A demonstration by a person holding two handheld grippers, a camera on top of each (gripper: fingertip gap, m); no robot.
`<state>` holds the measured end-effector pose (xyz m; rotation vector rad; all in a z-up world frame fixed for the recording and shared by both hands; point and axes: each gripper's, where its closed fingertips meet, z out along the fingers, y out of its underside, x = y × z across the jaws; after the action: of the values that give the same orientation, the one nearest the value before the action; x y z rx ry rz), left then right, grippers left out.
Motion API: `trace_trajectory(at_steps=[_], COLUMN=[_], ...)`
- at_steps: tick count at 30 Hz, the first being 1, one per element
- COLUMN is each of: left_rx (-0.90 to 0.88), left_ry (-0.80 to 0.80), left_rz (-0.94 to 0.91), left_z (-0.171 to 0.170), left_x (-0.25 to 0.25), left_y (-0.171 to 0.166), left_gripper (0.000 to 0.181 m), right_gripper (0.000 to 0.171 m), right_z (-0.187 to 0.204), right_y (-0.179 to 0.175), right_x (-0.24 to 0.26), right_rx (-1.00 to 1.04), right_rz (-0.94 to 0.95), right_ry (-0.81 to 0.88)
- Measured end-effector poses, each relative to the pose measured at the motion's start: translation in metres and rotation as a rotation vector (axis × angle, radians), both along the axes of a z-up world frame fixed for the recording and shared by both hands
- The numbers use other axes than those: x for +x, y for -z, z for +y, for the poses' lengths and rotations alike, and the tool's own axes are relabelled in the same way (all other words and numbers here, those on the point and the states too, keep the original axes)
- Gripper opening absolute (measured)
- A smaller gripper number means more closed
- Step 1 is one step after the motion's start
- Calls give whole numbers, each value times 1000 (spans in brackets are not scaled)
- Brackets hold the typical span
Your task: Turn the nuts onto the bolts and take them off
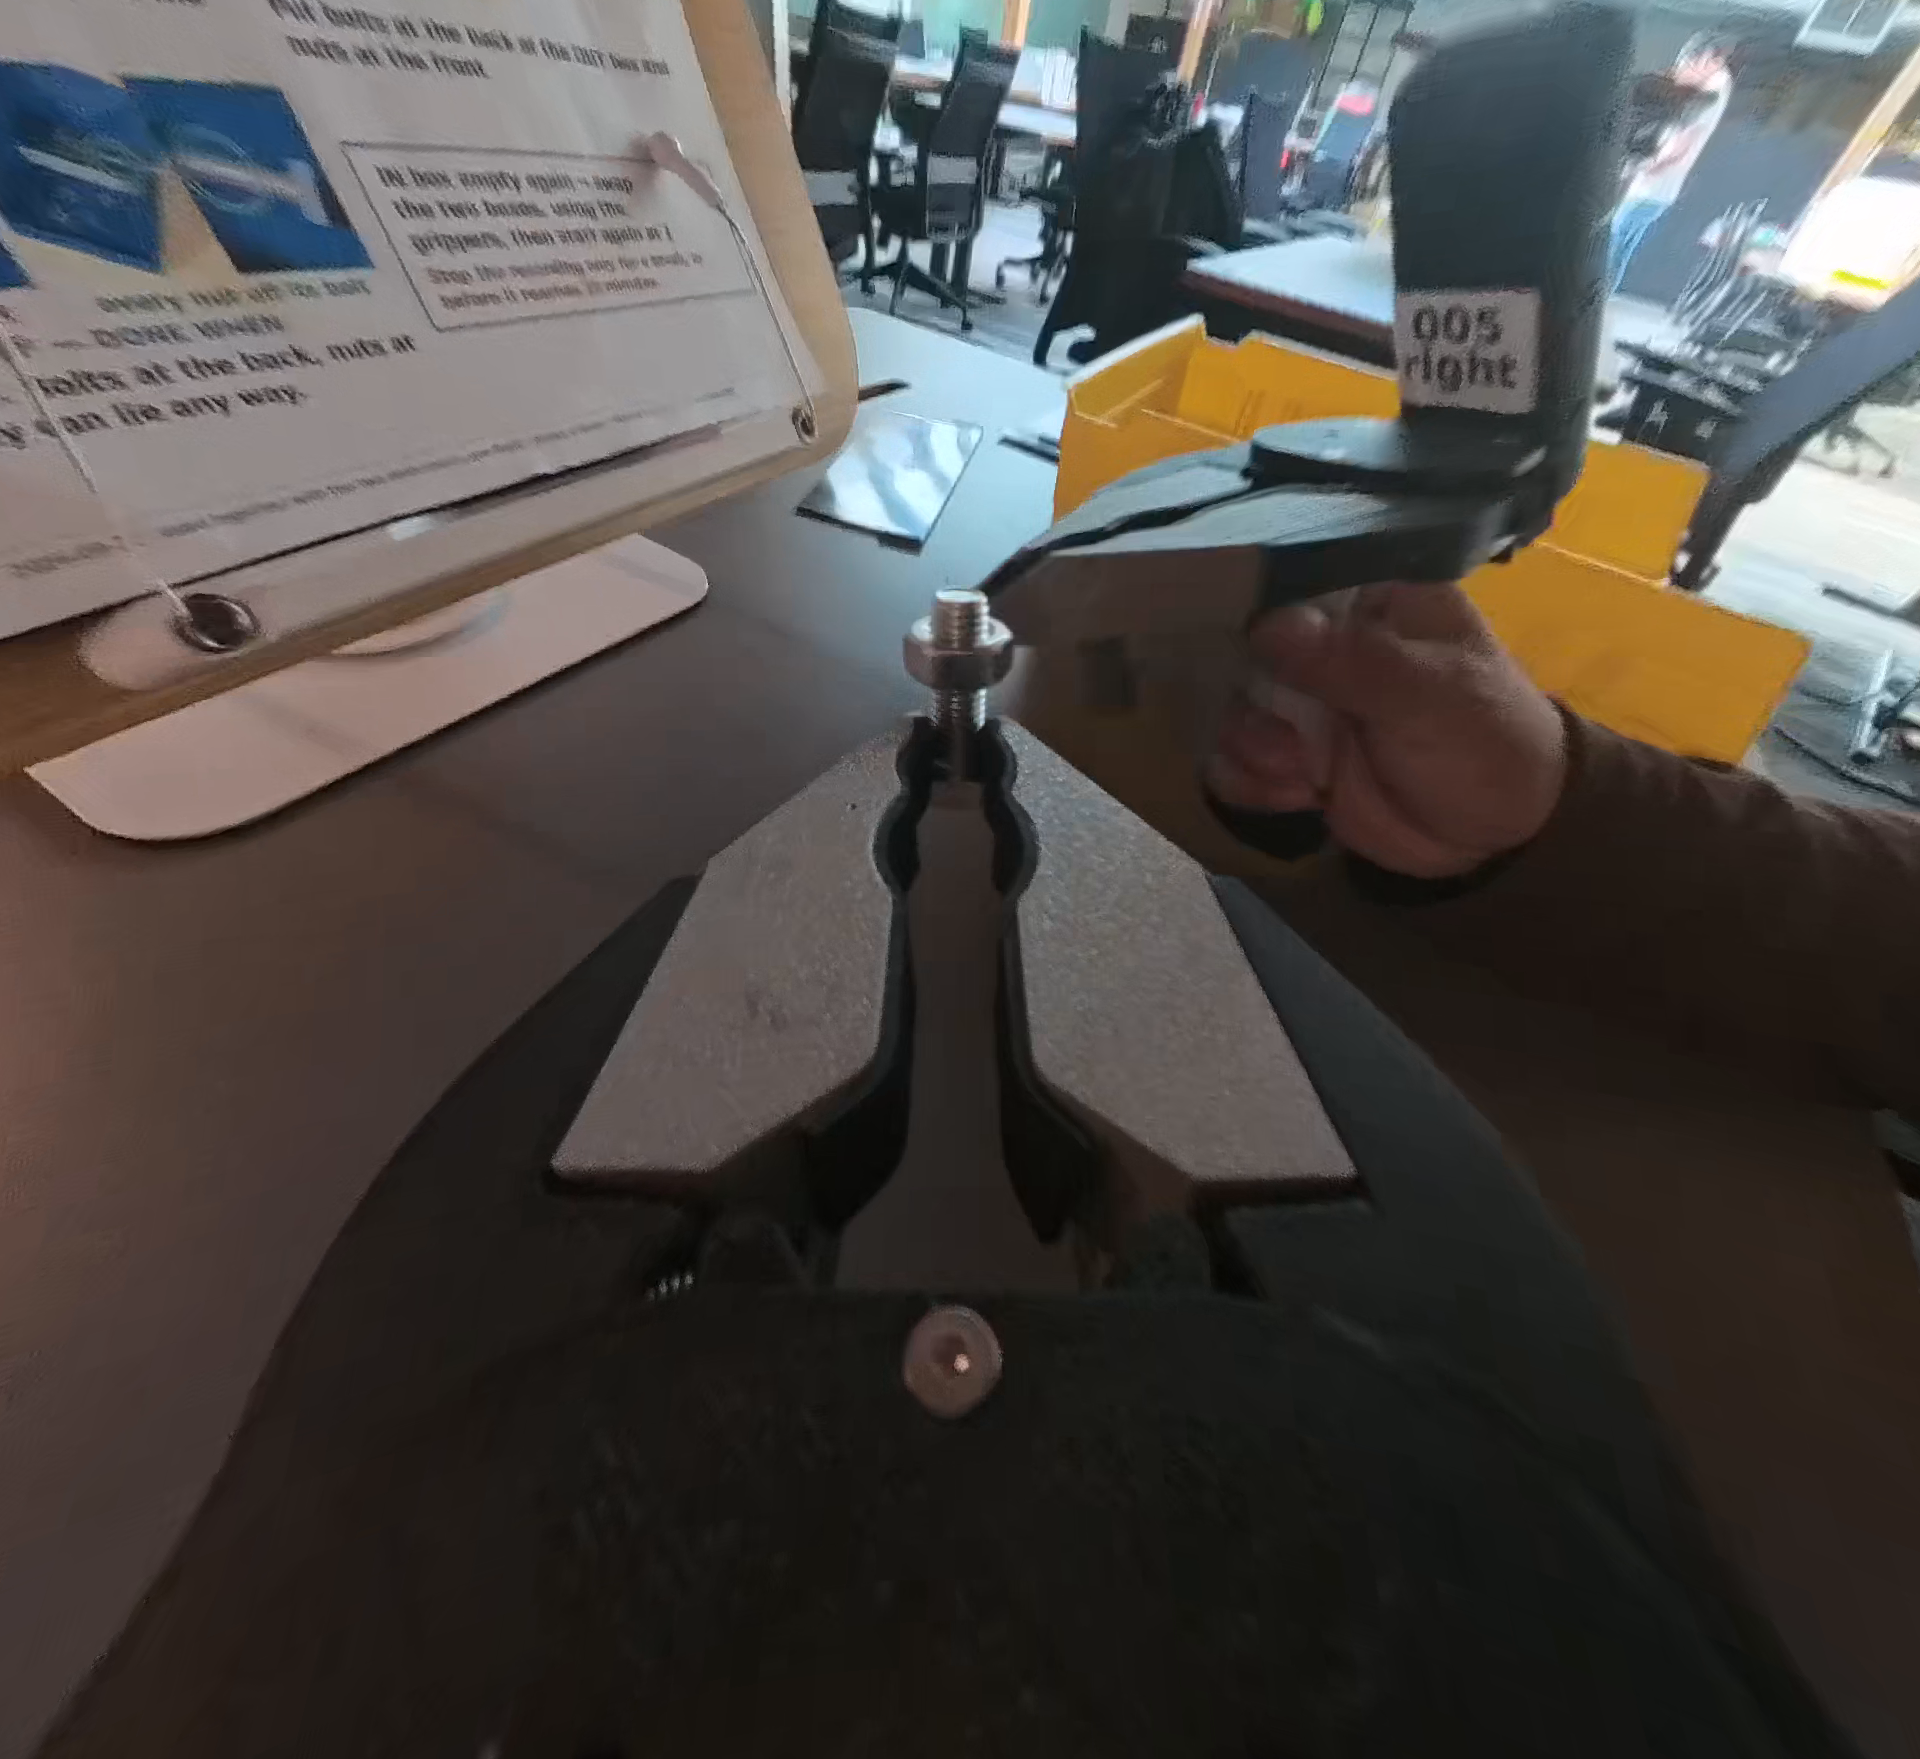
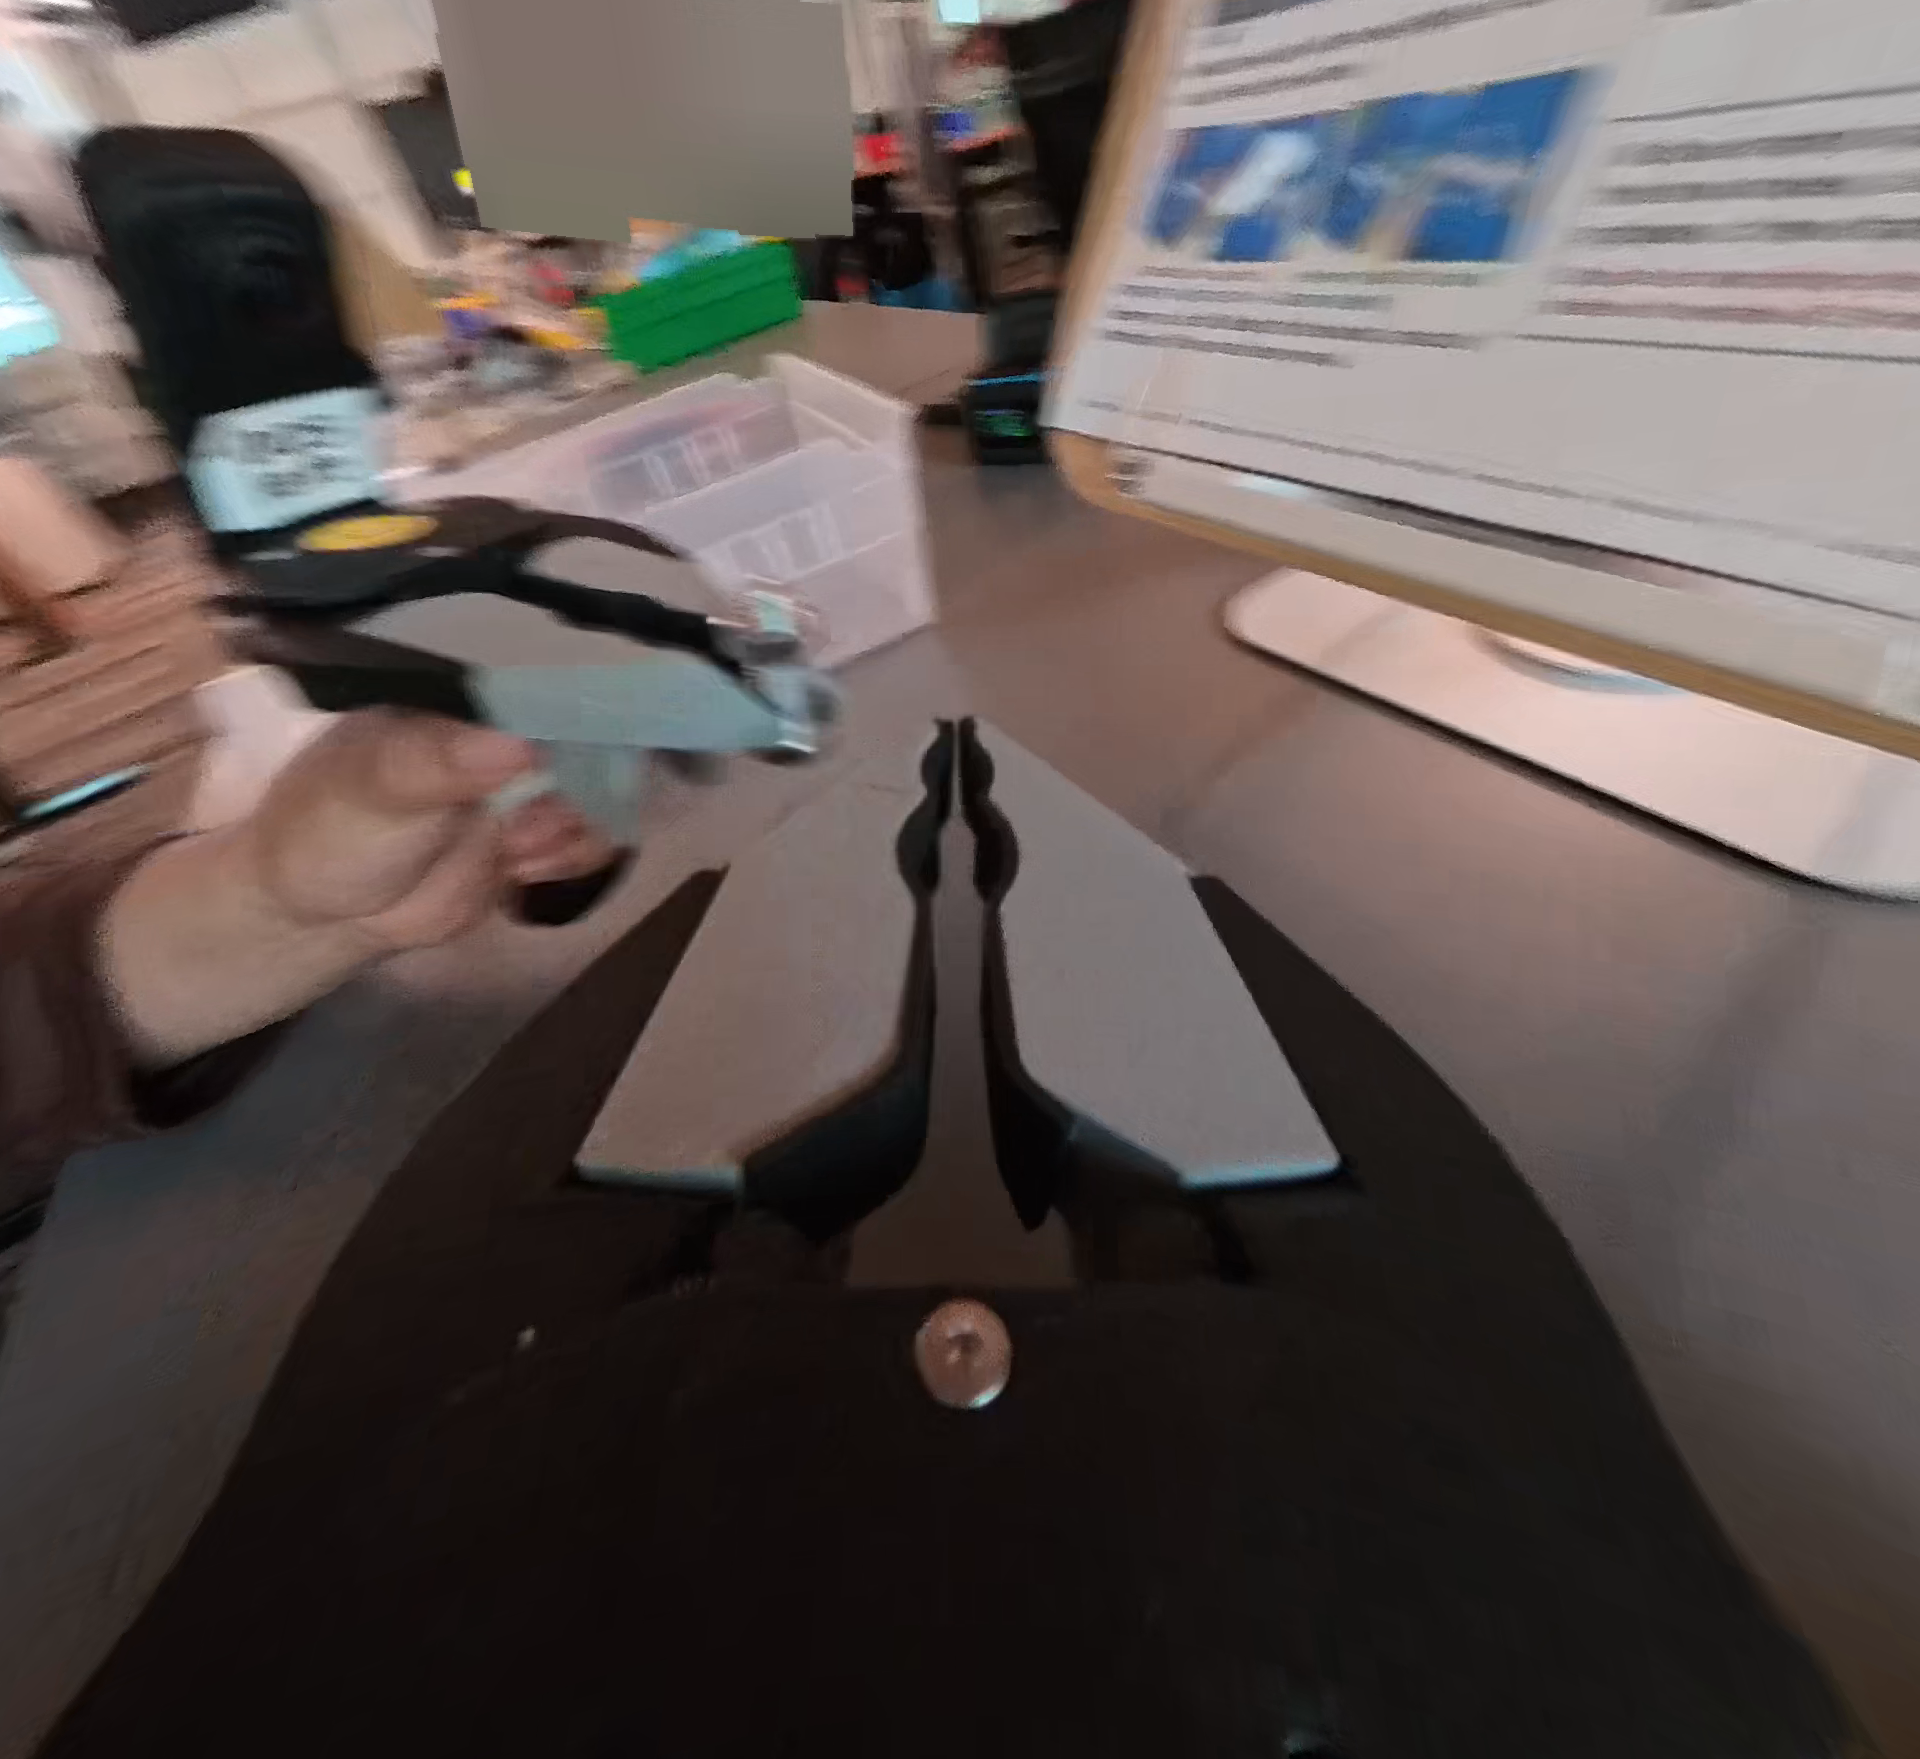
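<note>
My left gripper (image 1: 956, 753) is shut on a steel bolt (image 1: 957, 710) and holds it pointing forward above the dark table. A hex nut (image 1: 957, 653) sits on the thread near its free end. My right gripper (image 1: 992, 579) comes in from the right, its tips just beside the bolt's end and apart from the nut. In the right wrist view my right gripper (image 2: 956, 730) is shut and empty. There the left gripper (image 2: 800, 701) with the bolt and nut (image 2: 774, 629) is at the left, blurred.
An instruction sheet on a wooden stand (image 1: 343, 255) with a white base (image 1: 343, 712) stands at the left. A yellow bin (image 1: 1382, 504) is behind the right gripper. A clear plastic box (image 2: 790, 504) stands on the table (image 2: 1351, 982). Office chairs are far behind. The grippers are tip to tip, or close to it.
</note>
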<state>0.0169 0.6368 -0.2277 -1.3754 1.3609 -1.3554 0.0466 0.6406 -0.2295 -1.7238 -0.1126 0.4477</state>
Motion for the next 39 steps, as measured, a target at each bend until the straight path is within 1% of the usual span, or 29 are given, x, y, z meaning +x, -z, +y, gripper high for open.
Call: trace_trajectory(at_steps=[1,2,3,5,6,7,10,11,13,14,15,16,17,19,21,22,23,24,26,27,28,29,30,32,35,37,38,39], left_rx=[-17,-31,-38,-42,-42,-37,2,15,17,-5,-36,-54,-50,-18,6,20,38,58,80,66,39,17,16,46,51,61,70,77], left_ry=[9,10,5,18,37,60,97,81,20,20,35,33,25,31,67,82,81,57,-37,-58,-48,-36,-41,-43,10,46,41,13], left_rz=[-18,-23,-21,-8,1,10,14,20,37,30,9,-2,2,22,32,37,42,50,64,49,21,7,10,18,26,29,29,30], left_z=[1,3,4,2,-3,-8,-21,-20,-8,-4,-3,-1,1,-2,-13,-18,-21,-19,-5,1,2,2,4,3,-10,-19,-20,-16], left_x=[-2,-4,-4,-2,0,2,4,4,4,3,1,-1,-1,1,3,4,5,6,7,6,4,2,1,1,5,6,6,6], left_y=[-4,-5,-5,-1,1,3,4,4,7,6,2,0,0,3,6,8,9,9,10,8,3,0,0,2,5,6,5,4], left_gripper=[7,7,7,8,7,7,8,7,7,7,7,7,7,8,7,7,8,8,7,7,7,7,7,7,8,8,8,8], right_gripper=[5,20,23,32,33,34,33,35,36,18,15,13,25,38,42,41,35,36,36,28,19,10,25,32,39,38,31,31], right_z=[1,-2,-7,-11,-13,-13,-6,-5,-2,-1,1,2,1,-4,-6,-6,-3,-1,0,1,2,2,0,-6,-6,-6,-3,0], right_y=[1,-3,-10,-25,-29,-30,-16,-14,-9,-4,3,4,1,-12,-22,-21,-16,-12,-7,-2,7,6,1,-19,-27,-23,-18,-15], right_x=[13,7,-4,-15,-21,-26,-30,-30,-19,-10,5,11,5,-17,-32,-35,-32,-27,-18,-7,14,25,20,-7,-30,-41,-36,-29], right_rx=[-9,5,31,108,138,145,85,73,35,13,-7,-9,2,65,110,103,81,62,24,-8,-40,-29,-6,97,126,100,70,61], right_rz=[1,22,48,48,25,2,-18,2,20,8,-34,-55,-46,21,51,39,21,11,45,52,19,-19,-33,19,47,57,51,50], right_ry=[66,10,-67,-104,-117,-129,-116,-122,-82,-30,56,91,49,-74,-143,-144,-115,-82,-55,0,122,189,156,11,-77,-133,-102,-62])
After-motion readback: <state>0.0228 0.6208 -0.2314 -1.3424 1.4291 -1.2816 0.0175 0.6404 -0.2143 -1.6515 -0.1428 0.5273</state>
